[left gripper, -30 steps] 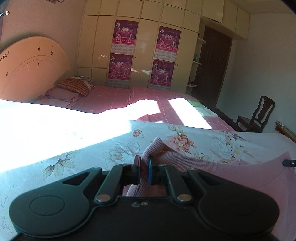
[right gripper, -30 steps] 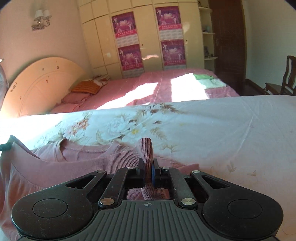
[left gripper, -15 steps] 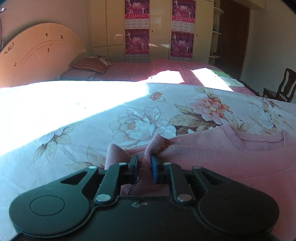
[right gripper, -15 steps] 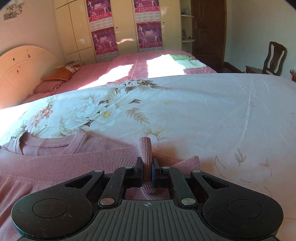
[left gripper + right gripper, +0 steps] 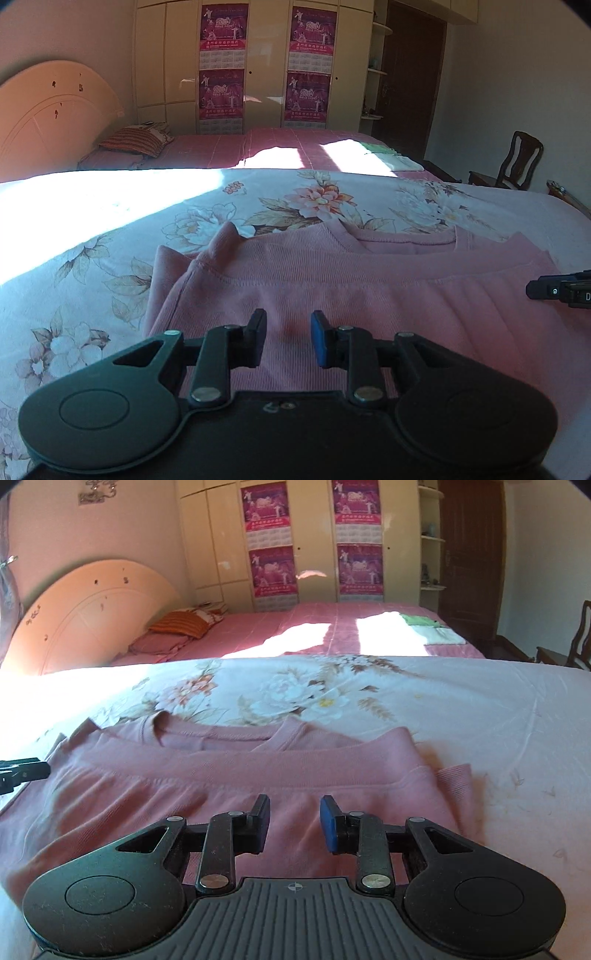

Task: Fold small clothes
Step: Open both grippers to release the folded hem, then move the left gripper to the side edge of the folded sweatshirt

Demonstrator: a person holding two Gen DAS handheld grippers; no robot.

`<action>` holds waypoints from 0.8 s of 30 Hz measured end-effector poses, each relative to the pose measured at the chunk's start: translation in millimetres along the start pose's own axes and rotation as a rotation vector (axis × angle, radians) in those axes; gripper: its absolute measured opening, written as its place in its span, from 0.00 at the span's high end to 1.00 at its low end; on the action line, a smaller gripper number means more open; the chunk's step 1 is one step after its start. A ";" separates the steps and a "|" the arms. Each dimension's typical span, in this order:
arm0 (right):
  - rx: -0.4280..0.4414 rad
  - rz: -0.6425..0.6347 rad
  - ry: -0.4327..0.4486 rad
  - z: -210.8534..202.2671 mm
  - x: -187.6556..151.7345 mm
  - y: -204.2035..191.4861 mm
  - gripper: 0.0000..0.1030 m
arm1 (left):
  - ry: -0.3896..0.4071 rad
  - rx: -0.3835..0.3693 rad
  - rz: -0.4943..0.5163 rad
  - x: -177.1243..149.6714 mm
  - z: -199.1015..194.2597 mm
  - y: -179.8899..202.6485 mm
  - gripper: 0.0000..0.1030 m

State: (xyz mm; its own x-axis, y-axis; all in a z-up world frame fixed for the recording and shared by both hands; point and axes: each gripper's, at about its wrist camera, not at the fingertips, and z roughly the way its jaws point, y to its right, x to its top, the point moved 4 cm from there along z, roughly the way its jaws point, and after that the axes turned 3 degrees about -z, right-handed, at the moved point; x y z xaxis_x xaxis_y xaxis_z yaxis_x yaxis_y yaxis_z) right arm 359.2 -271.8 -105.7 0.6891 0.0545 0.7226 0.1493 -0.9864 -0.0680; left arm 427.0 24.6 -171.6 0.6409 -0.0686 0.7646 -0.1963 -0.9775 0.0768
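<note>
Both the left gripper (image 5: 288, 341) and right gripper (image 5: 294, 823) have just been opening their jaws, now narrowly parted and empty. Just beyond them, the pink sweater (image 5: 369, 288) lies folded on the floral bedsheet (image 5: 147, 221).

This is a bedroom in a home. A bed with a pink cover (image 5: 369, 627) stands against a rounded cream headboard (image 5: 88, 609), with a striped pillow (image 5: 181, 624) on a folded pink blanket at its head. A flowered sheet (image 5: 314, 199) covers the surface in front. A tall cream wardrobe (image 5: 266, 62) fills the far wall, with magenta calendar posters (image 5: 221, 62) stuck on its doors. Beside it are corner shelves, a dark wooden door (image 5: 410, 81) and a wooden chair (image 5: 517, 162). Sunlight falls across the bedding.
</note>
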 end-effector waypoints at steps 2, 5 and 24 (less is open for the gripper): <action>-0.015 -0.040 -0.019 5.8 -13.0 -10.2 0.71 | -0.023 0.035 -0.004 -12.0 5.7 -4.1 0.74; -0.077 -0.057 -0.026 12.5 -29.5 1.1 0.71 | -0.017 0.075 -0.043 -25.5 7.9 -24.9 0.74; 0.042 -0.080 -0.019 -13.4 -27.3 -85.8 0.71 | -0.040 -0.041 0.035 -39.0 -30.0 59.4 0.74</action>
State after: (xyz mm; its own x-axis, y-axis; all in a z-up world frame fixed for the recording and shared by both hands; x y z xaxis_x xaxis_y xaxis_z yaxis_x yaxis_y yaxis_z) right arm 318.1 -190.7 -110.4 0.6870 0.1357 0.7138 0.2337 -0.9715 -0.0402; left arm 368.1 -24.8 -177.6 0.6618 -0.1112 0.7414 -0.2485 -0.9656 0.0770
